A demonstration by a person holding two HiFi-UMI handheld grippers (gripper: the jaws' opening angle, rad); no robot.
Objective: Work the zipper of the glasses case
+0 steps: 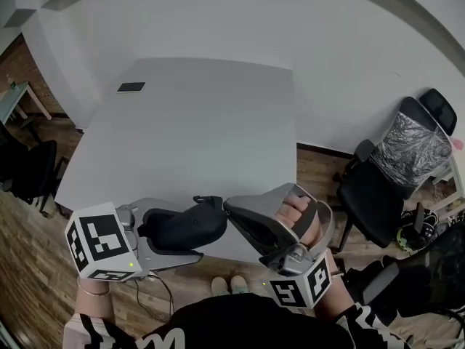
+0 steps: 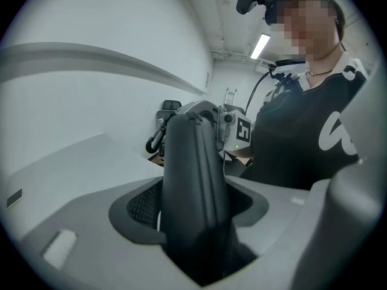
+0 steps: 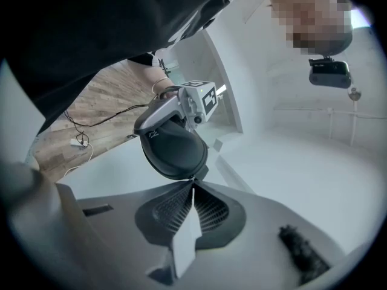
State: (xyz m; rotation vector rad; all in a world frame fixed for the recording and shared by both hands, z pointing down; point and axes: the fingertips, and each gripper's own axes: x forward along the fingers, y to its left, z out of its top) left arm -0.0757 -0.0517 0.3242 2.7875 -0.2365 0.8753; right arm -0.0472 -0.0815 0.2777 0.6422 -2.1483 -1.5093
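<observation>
The black glasses case (image 1: 183,227) hangs in the air in front of the person, below the table's near edge. My left gripper (image 1: 171,235) is shut on the case, whose body fills the gap between its fingers in the left gripper view (image 2: 193,186). My right gripper (image 1: 229,211) meets the case's right end. In the right gripper view its jaws are closed together at the tip (image 3: 192,186), pinching the small zipper pull (image 3: 193,179) at the edge of the case (image 3: 174,150). The pull itself is almost hidden by the pads.
A white table (image 1: 189,122) lies ahead with a small dark flat object (image 1: 131,87) near its far left corner. A black office chair (image 1: 392,180) stands at the right. Wooden floor and a cable (image 1: 163,289) are below.
</observation>
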